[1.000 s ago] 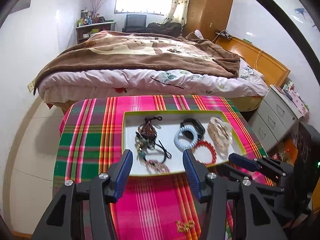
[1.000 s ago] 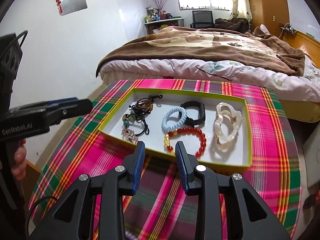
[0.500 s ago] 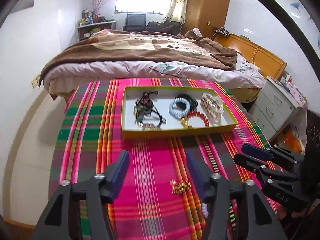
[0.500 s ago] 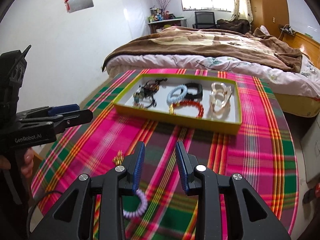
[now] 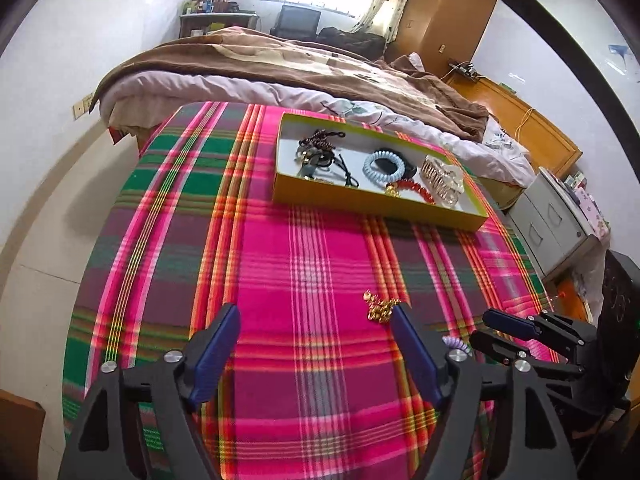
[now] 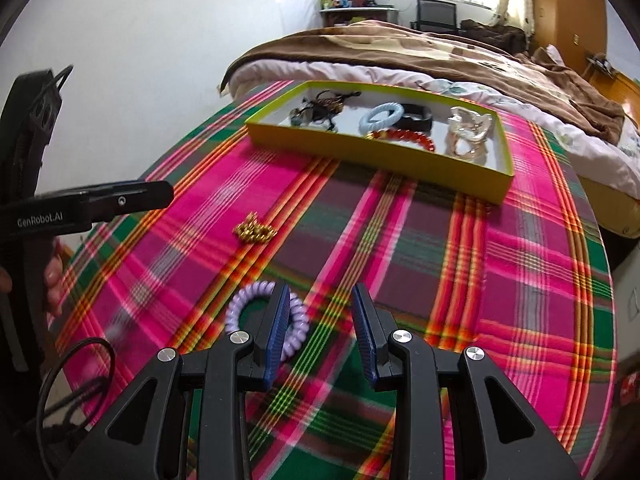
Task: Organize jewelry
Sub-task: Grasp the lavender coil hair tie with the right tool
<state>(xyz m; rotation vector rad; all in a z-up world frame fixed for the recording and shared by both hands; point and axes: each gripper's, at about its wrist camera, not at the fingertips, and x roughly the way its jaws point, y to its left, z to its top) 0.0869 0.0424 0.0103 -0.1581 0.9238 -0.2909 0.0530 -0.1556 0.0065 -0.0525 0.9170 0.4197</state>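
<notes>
A yellow-green tray [image 5: 372,202] [image 6: 360,149] at the table's far side holds several pieces: a dark beaded tangle [image 5: 320,152], a light blue coil tie [image 6: 381,117], a red bead bracelet [image 6: 408,136] and a clear hair claw [image 6: 468,136]. A gold chain piece [image 5: 379,307] [image 6: 255,232] lies on the plaid cloth. A lilac spiral hair tie [image 6: 256,312] lies just left of my right gripper [image 6: 320,332], partly behind its left finger. My left gripper [image 5: 314,350] is open and empty, with the gold piece near its right finger. My right gripper is open and empty.
The round table wears a pink, green and maroon plaid cloth [image 5: 304,264]. A bed with a brown blanket [image 5: 280,64] stands behind it. Grey drawers [image 5: 556,216] stand at the right. The other gripper shows at each view's side.
Both grippers have pulled back from the tray toward the table's near side. The gold piece and the lilac hair tie have come into view close to the fingers.
</notes>
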